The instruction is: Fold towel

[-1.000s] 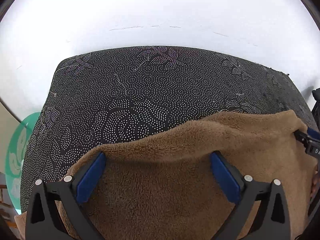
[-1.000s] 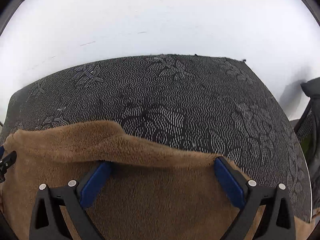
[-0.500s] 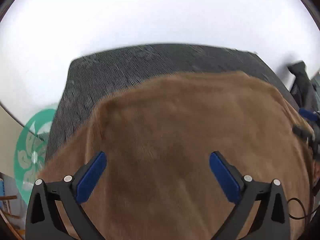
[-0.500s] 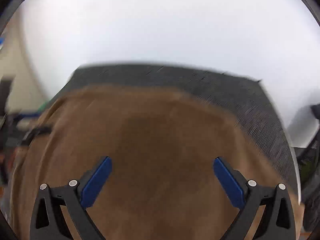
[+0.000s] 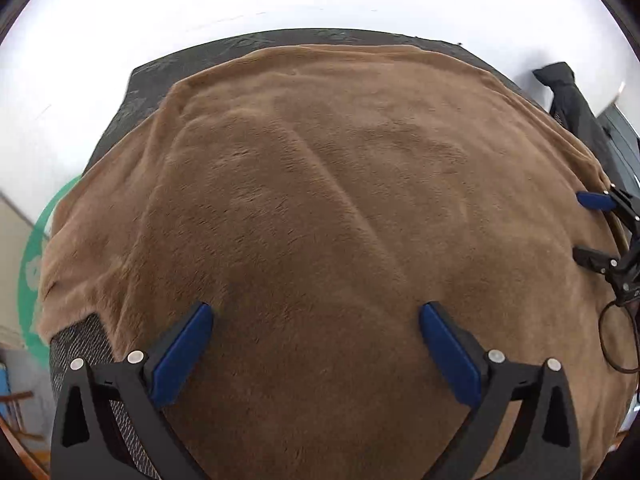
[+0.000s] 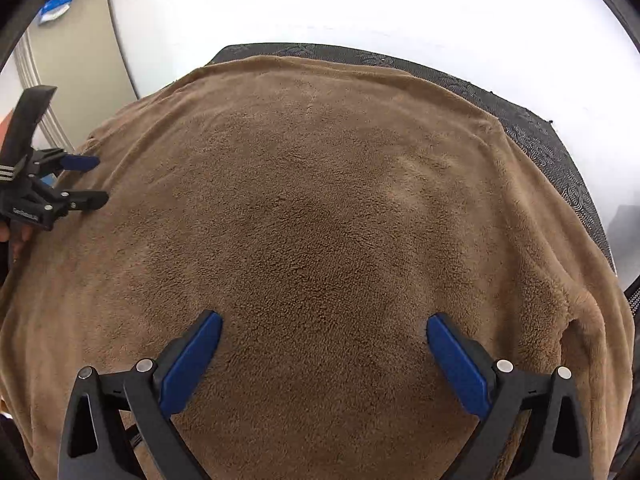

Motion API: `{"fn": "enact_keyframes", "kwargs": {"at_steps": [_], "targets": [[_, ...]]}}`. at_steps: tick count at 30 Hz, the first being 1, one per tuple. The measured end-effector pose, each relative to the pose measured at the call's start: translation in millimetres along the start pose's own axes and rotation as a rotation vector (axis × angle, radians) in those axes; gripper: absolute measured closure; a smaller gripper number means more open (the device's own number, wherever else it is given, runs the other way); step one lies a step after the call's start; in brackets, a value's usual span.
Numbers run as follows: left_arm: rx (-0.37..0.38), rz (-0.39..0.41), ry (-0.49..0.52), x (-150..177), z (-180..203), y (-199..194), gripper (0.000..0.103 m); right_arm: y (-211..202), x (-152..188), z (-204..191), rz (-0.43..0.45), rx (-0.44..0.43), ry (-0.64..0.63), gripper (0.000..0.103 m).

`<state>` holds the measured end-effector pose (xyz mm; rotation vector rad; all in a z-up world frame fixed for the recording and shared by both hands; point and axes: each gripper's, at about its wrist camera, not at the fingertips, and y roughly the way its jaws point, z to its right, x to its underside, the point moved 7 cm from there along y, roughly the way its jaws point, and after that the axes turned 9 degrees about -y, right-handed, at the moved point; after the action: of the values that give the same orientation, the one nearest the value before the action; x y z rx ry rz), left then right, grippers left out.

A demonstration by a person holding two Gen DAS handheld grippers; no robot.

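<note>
Plush brown towel (image 5: 320, 208), spread flat with faint creases, covering most of the dark patterned tabletop (image 5: 120, 116).

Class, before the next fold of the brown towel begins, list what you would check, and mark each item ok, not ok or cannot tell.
1. Towel spread flat on the dark patterned cloth: ok, only slight ripples.
2. Left tool open and empty: ok.
3. Right tool open and empty: ok.
4. Far edge of the towel within the cloth: ok.
5. Near edge of the towel reachable: cannot tell, out of view.
6. Cable off the towel: not ok.
</note>
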<state>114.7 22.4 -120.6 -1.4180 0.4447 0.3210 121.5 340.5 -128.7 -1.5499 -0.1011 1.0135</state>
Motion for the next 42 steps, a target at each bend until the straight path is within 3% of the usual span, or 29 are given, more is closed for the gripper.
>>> {"fn": "enact_keyframes", "kwargs": {"at_steps": [6, 13, 16, 20, 25, 28, 32, 38, 41, 42], "targets": [[0.048, 0.086, -0.002, 20, -13, -37, 0.0, -2, -1, -4, 0.016, 0.013, 0.001, 0.0], [0.094, 0.246, 0.008, 85, -35, -118, 0.0, -1, -3, -4, 0.017, 0.012, 0.004, 0.0], [0.029, 0.293, 0.047, 123, -45, -145, 0.0, -1, -3, -4, 0.018, 0.012, 0.004, 0.0], [-0.089, 0.299, 0.131, 171, -51, -163, 0.0, -2, -3, -4, 0.017, 0.011, 0.004, 0.0], [-0.15, 0.283, 0.245, 216, -48, -163, 0.0, -1, -3, -3, 0.018, 0.011, 0.003, 0.0], [-0.19, 0.276, 0.25, 226, -44, -149, 0.0, -1, -3, -3, 0.017, 0.011, 0.003, 0.0], [-0.186, 0.351, 0.157, 217, -42, -150, 0.0, -2, -3, -3, 0.017, 0.011, 0.002, 0.0], [-0.109, 0.493, -0.137, 186, -61, -168, 0.0, -1, -3, -2, 0.017, 0.011, 0.001, 0.0], [-0.055, 0.464, -0.235, 177, -62, -155, 0.0, -1, -3, -2, 0.017, 0.011, 0.001, 0.0], [-0.073, 0.447, -0.23, 178, -61, -150, 0.0, -1, -3, -2, 0.017, 0.011, 0.001, 0.0]]}}
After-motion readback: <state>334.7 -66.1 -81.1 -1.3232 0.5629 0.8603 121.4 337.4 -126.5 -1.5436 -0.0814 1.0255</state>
